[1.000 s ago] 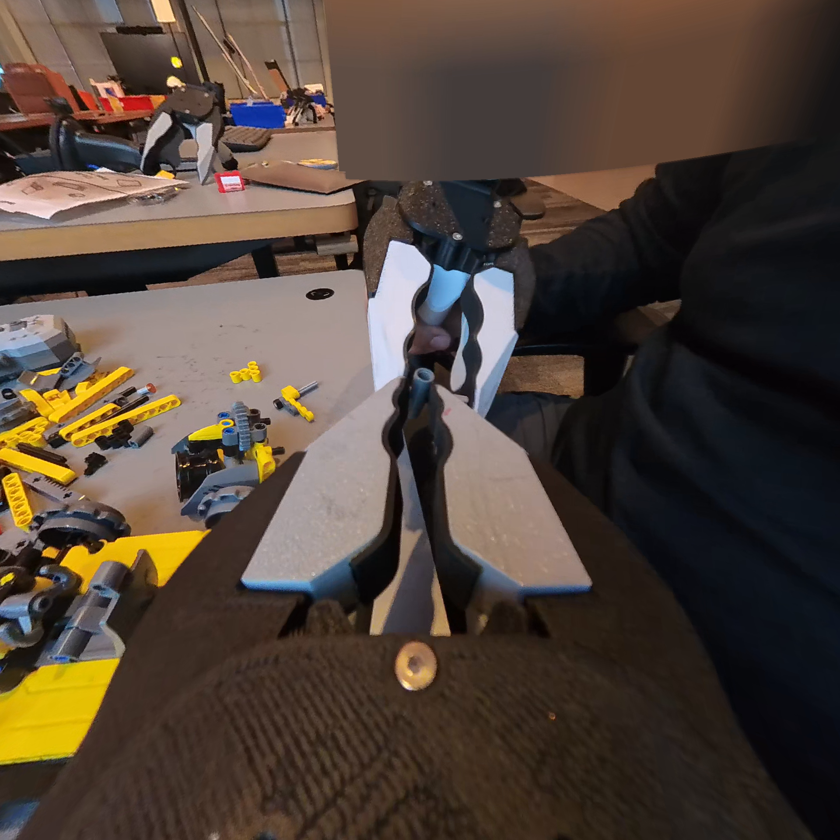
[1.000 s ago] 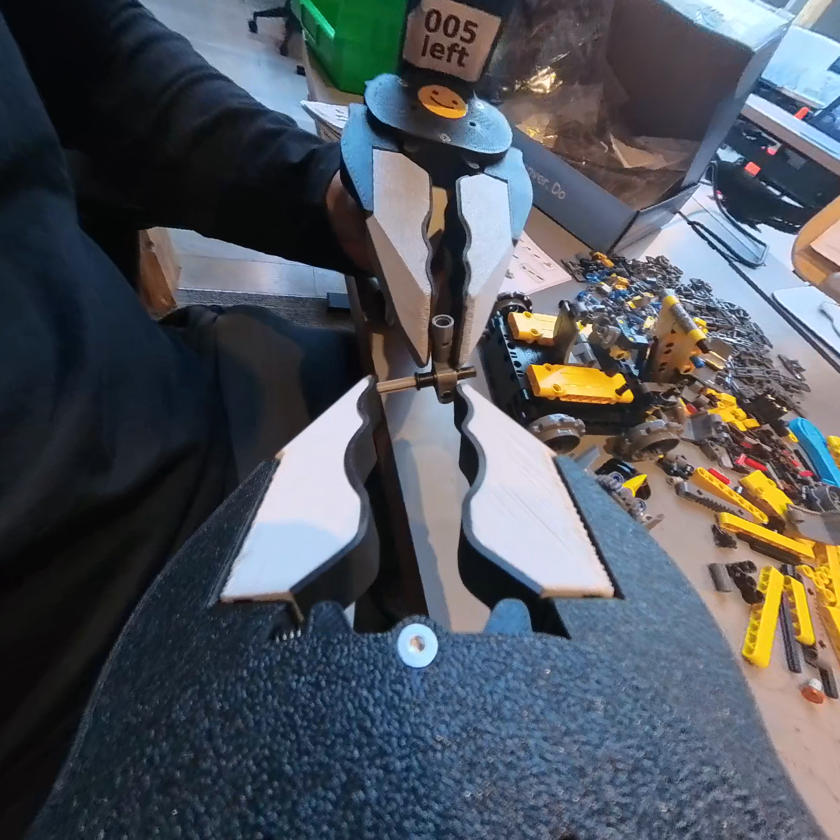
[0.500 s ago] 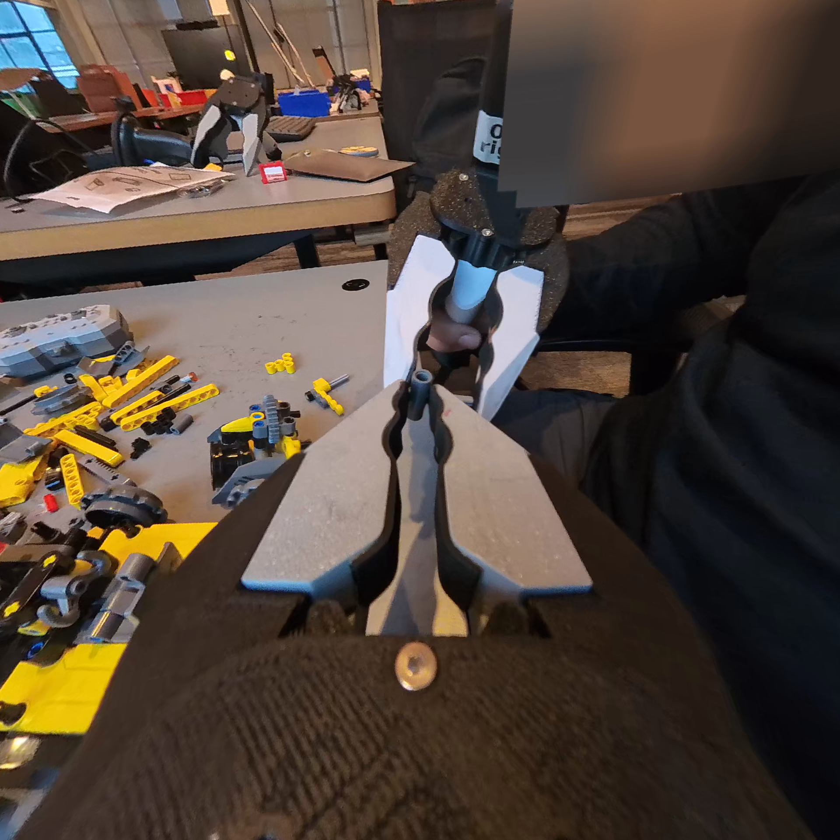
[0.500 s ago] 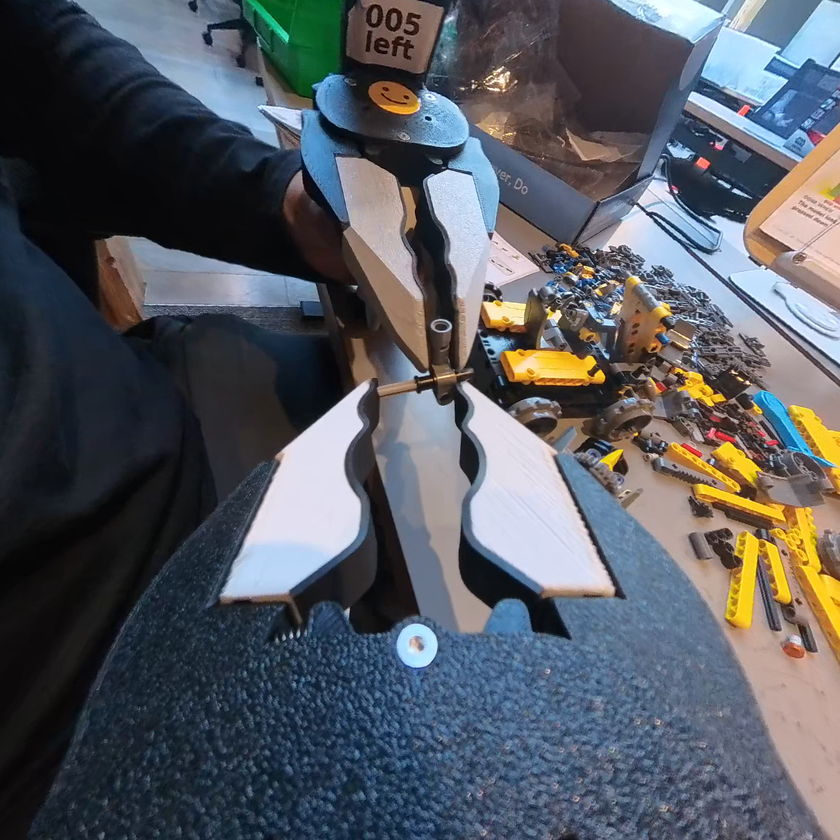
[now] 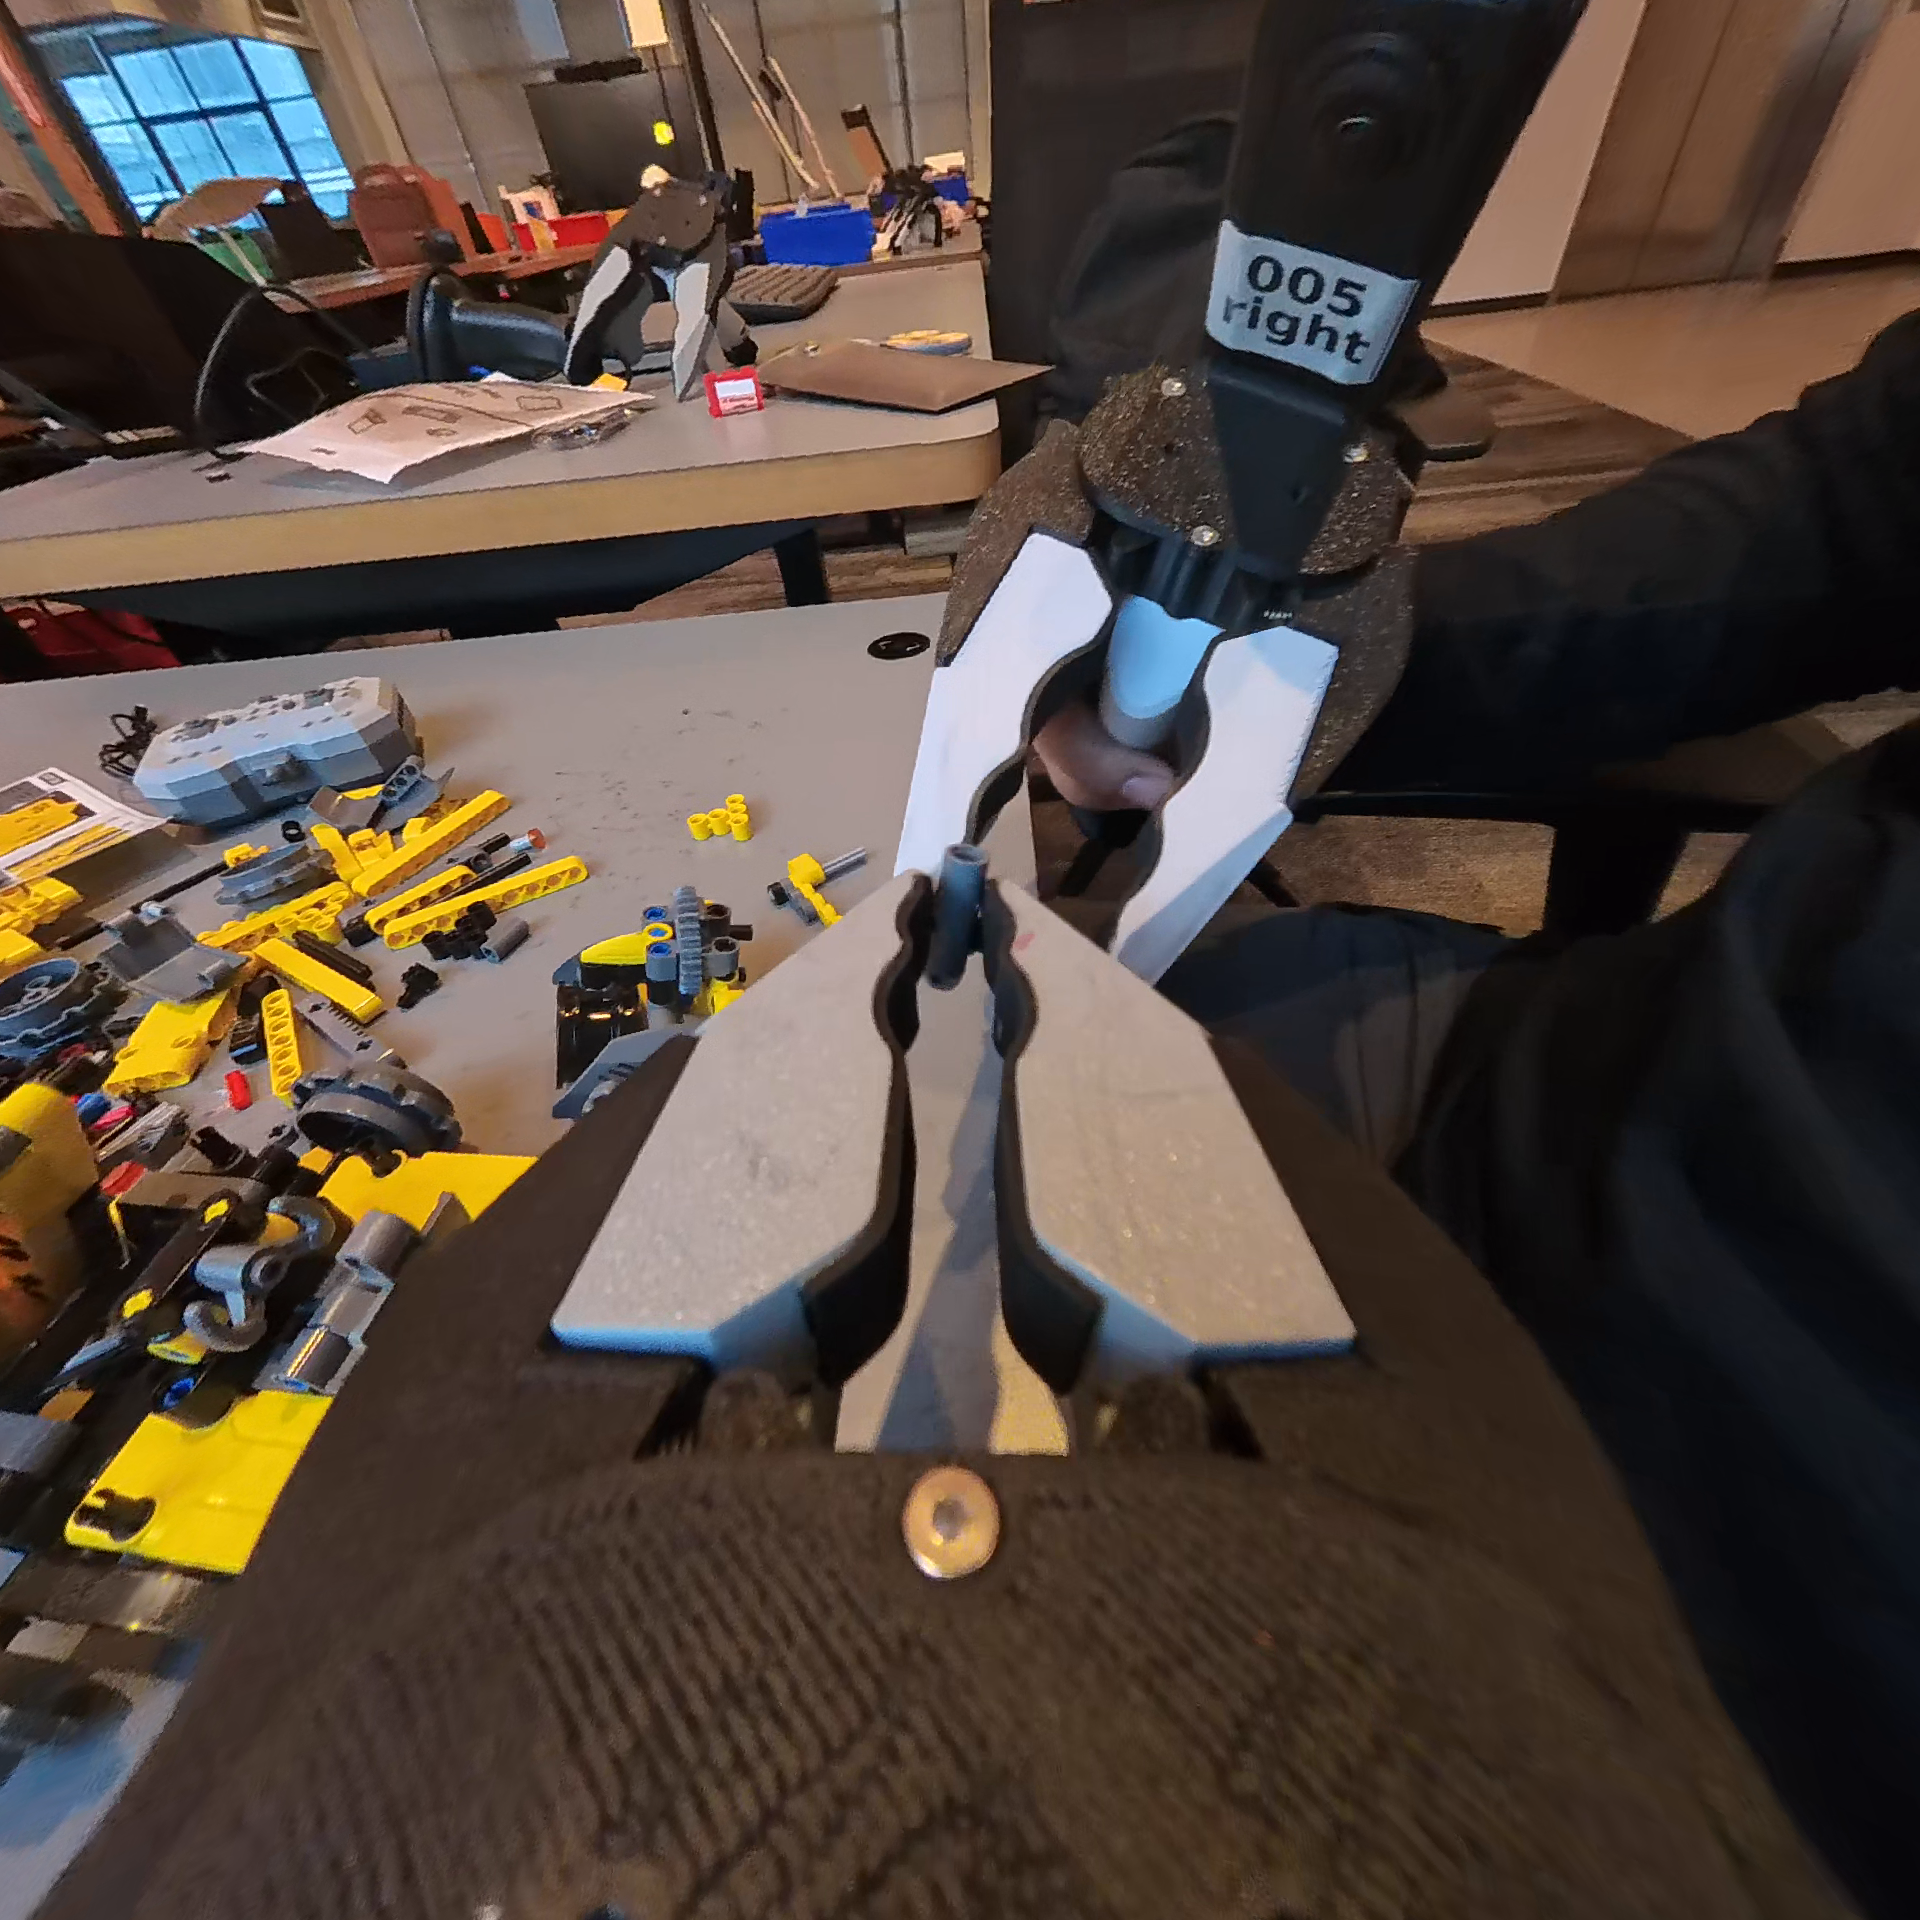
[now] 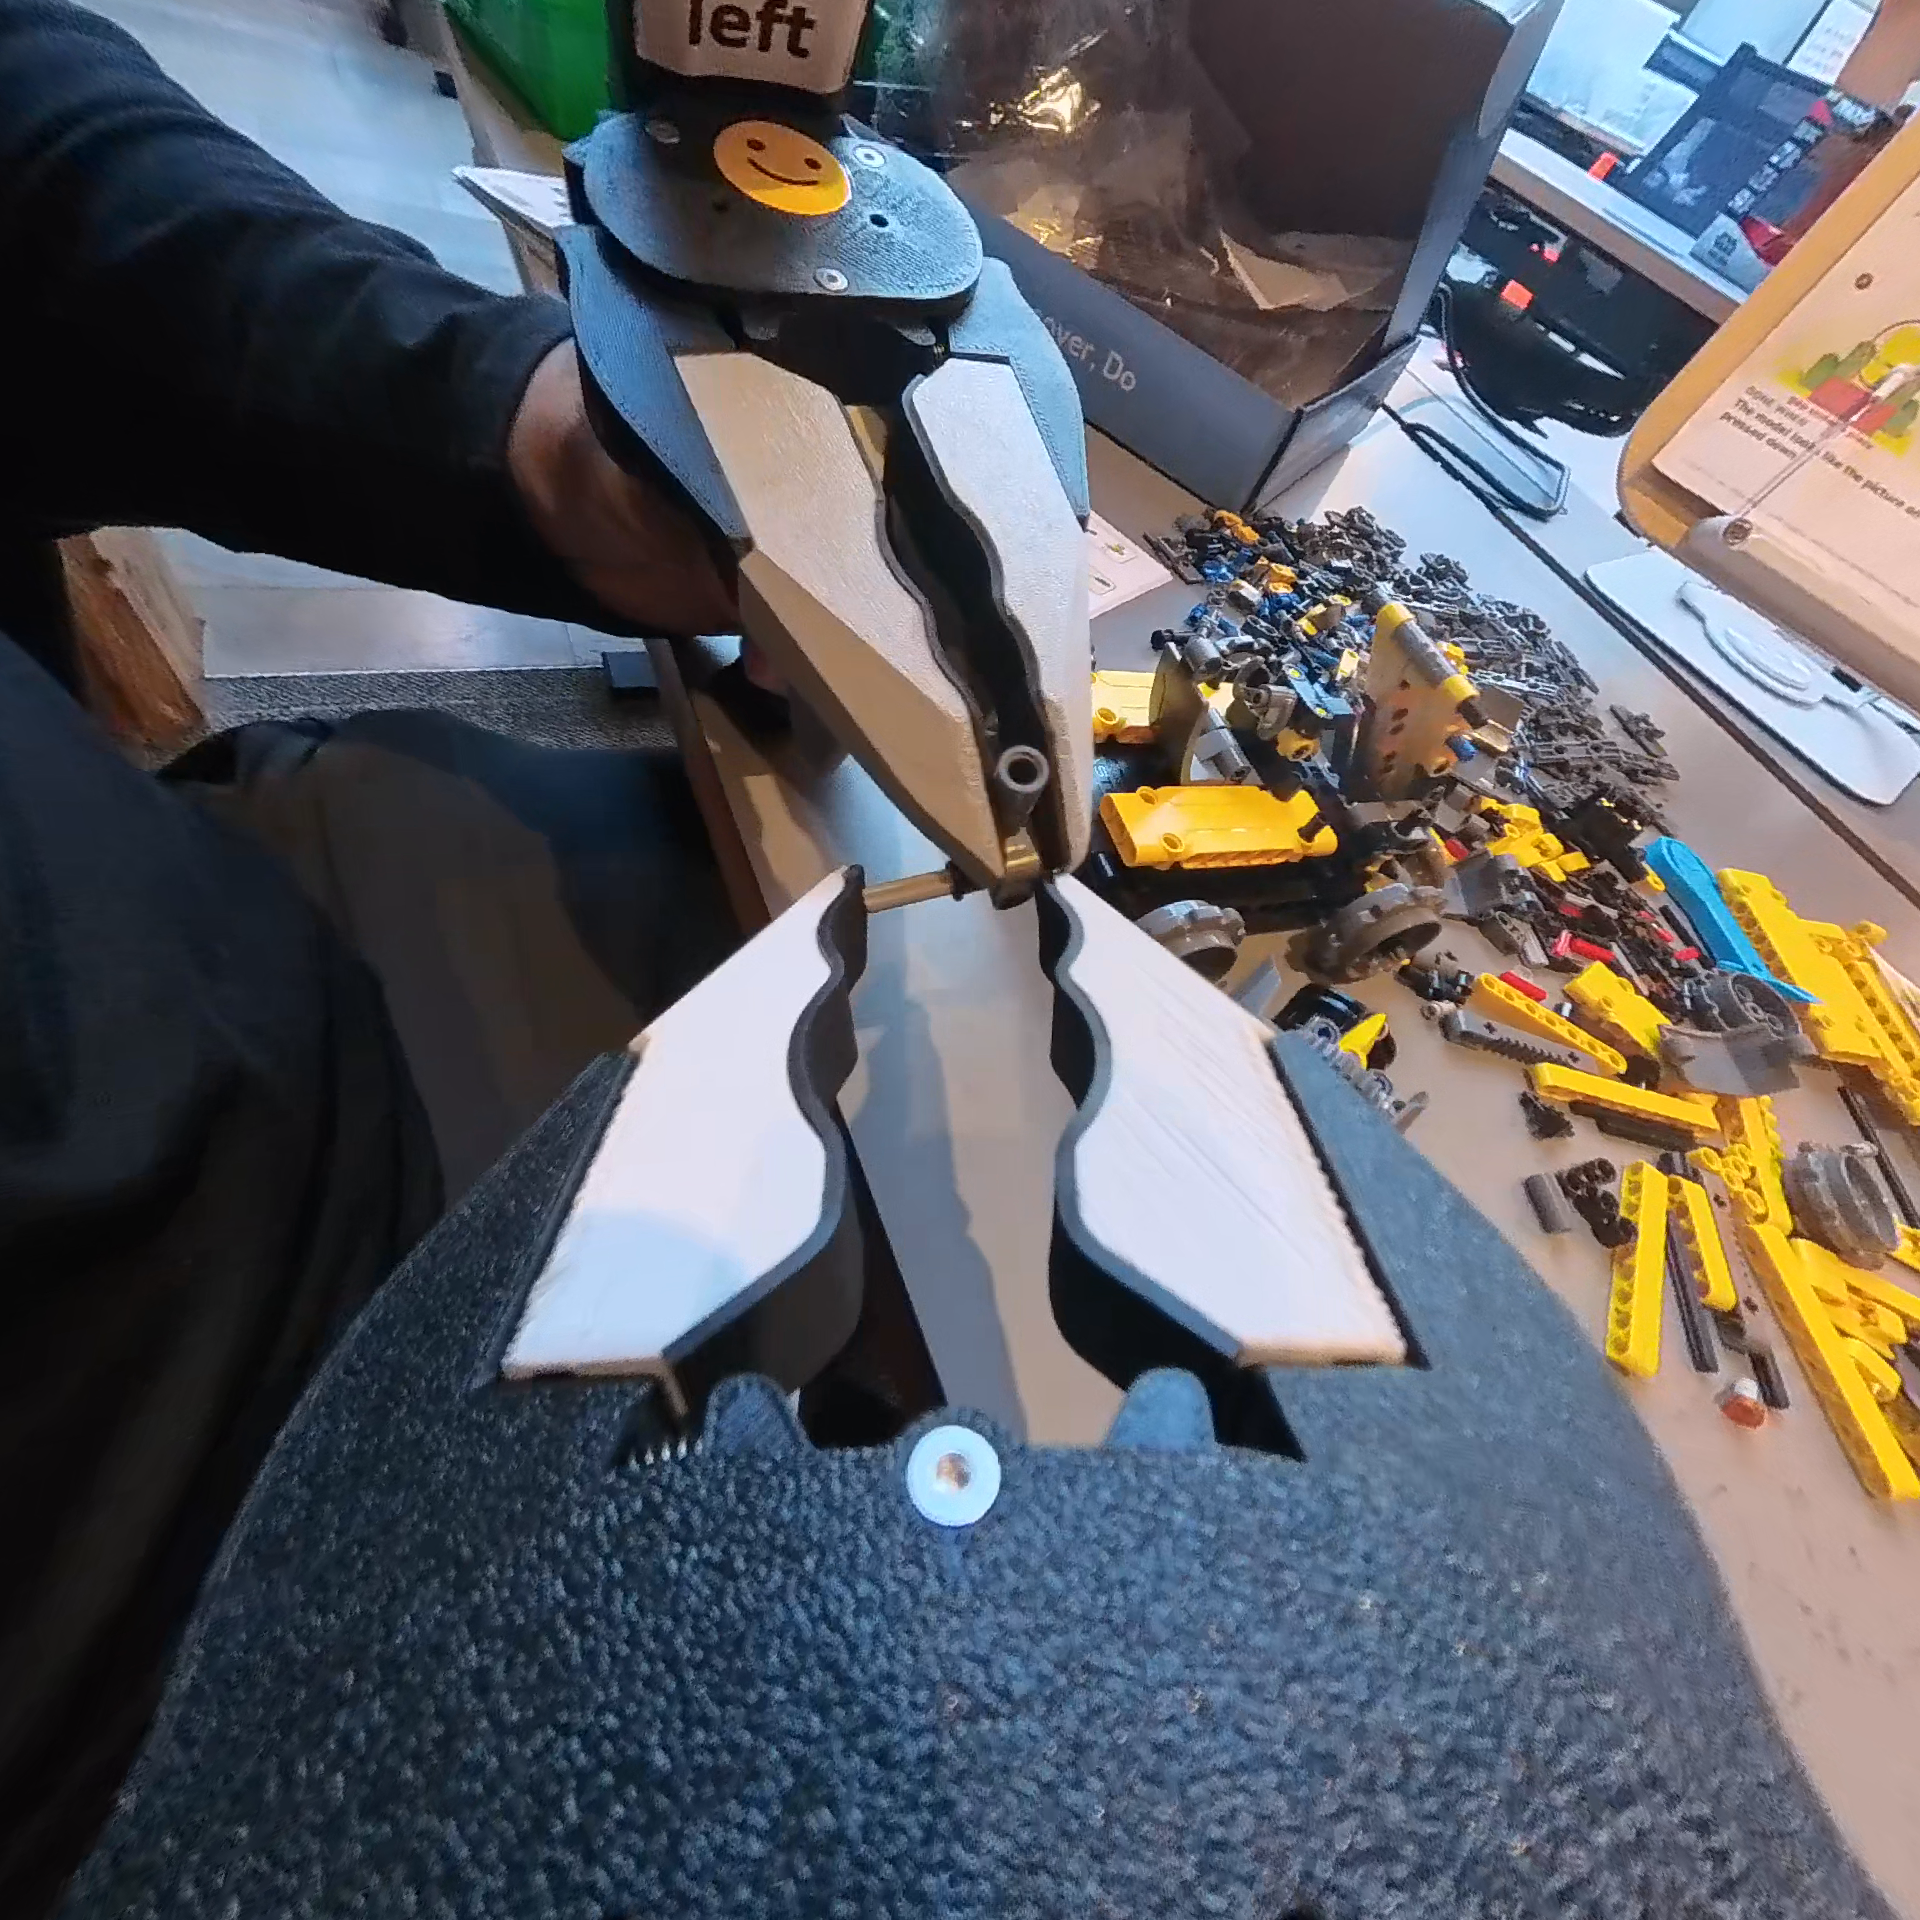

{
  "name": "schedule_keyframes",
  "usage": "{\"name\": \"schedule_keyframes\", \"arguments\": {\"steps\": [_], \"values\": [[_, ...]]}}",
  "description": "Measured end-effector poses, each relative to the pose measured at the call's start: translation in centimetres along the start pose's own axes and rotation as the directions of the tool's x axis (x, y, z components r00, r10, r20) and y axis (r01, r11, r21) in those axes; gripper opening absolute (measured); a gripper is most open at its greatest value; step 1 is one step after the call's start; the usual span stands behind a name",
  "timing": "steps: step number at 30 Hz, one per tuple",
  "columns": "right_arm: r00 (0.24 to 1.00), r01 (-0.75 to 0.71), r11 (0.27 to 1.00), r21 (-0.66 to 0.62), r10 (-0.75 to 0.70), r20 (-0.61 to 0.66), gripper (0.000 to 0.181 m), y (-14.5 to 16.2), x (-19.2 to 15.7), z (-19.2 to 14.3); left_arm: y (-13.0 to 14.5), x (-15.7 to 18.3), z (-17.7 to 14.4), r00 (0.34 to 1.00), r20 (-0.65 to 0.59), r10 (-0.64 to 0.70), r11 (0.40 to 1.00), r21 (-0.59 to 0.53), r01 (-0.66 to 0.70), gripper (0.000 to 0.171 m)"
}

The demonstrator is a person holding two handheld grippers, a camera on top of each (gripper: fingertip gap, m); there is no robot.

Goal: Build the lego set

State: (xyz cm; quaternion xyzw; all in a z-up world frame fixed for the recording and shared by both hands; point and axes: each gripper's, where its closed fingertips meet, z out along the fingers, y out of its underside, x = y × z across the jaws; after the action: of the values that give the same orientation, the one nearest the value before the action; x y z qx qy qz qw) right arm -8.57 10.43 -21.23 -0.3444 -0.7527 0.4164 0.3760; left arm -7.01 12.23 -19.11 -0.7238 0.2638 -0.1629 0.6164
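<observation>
My left gripper (image 5: pixel 951 899) is shut on a small dark grey tube connector (image 5: pixel 954 914) that sticks out past its tips. In the right wrist view, the left gripper (image 6: pixel 1023 852) points down at me with the connector (image 6: pixel 1020 774) in its tips. A tan axle (image 6: pixel 914 888) sticks sideways out of the connector's lower end. My right gripper (image 6: pixel 948 896) has its fingers apart, and the axle and connector span the gap, touching both tips. The right gripper also shows in the left wrist view (image 5: pixel 1039 904). Both are held in the air off the table's edge.
The table (image 5: pixel 623 727) holds many loose yellow, grey and black building pieces. A part-built yellow and black vehicle (image 6: pixel 1216 831) sits near the grippers, an open dark box (image 6: pixel 1247 260) behind it, and a propped booklet (image 6: pixel 1818 364) at right. The person's dark sleeve (image 6: pixel 260 343) is close. The tips of both grippers are at nearly the same place.
Both grippers have stayed joined at the connector and axle. The left gripper has tilted and come closer in the right wrist view. Neither jaw opening has changed.
</observation>
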Motion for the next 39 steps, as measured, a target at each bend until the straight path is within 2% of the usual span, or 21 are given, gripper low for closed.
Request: {"name": "schedule_keyframes", "arguments": {"steps": [16,23,27,31,33,36,39], "values": [[1.0,-0.016,1.0,0.005,0.017,-0.026,0.032,0.4,0.3,-0.4,0.3,-0.2,0.5,0.999,0.01,-0.036,0.999,-0.03,0.037,0.007],[0.995,-0.07,0.997,0.02,0.071,-0.068,0.031,1.1,1.9,-1.9,0.6,-1.6,-0.1,0.997,0.083,-0.006,0.999,-0.043,0.01,0.007],[0.959,-0.179,0.984,-0.009,0.172,-0.227,0.029,3.5,6.9,-5.2,1.3,-1.7,-0.2,0.994,0.091,0.053,0.995,-0.093,-0.044,0.007],[0.866,-0.315,0.943,-0.112,0.237,-0.44,0.03,8.5,13.5,-10.0,1.6,-1.0,0.2,0.999,0.041,0.026,0.993,-0.114,-0.021,0.007],[0.857,-0.392,0.908,-0.147,0.303,-0.417,0.029,10.6,14.3,-11.0,2.2,-0.4,0.4,1.0,-0.018,-0.021,0.989,-0.15,0.018,0.006],[0.843,-0.506,0.84,-0.197,0.432,-0.321,0.032,12.5,13.9,-10.4,2.9,-0.4,0.5,0.996,-0.031,-0.08,0.978,-0.197,0.072,0.006],[0.859,-0.499,0.824,-0.269,0.427,-0.283,0.036,13.6,14.1,-9.1,3.1,-0.4,0.5,0.995,-0.031,-0.097,0.974,-0.211,0.088,0.007]]}}
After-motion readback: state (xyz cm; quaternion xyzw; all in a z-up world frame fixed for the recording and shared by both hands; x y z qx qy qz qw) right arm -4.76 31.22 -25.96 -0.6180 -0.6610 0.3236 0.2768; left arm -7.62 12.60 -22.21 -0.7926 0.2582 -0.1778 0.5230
